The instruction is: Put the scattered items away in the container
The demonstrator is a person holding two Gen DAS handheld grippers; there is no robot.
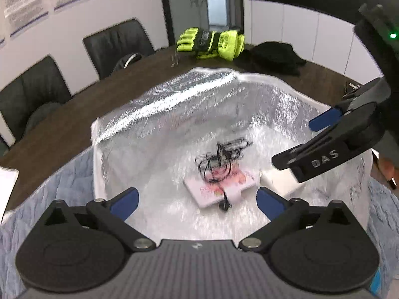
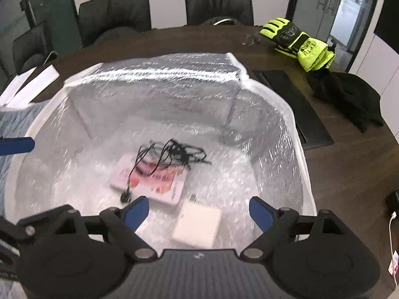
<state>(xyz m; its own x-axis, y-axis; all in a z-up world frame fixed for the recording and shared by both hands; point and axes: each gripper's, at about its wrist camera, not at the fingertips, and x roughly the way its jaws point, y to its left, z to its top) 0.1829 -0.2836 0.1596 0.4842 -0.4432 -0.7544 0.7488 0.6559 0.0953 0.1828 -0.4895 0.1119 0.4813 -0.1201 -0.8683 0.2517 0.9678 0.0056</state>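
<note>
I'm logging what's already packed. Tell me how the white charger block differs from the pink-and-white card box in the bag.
The white charger block is plain and chunky; the card box is flatter, wider and printed pink and red. The black earphone cable lies tangled across the box, while nothing lies on the charger. Both rest on the floor of the foil-lined bag.

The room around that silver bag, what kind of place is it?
Probably an office meeting room: a long dark wooden table, black leather chairs drawn up along its far edge, printed notices on the white wall and a glass door behind.
</note>
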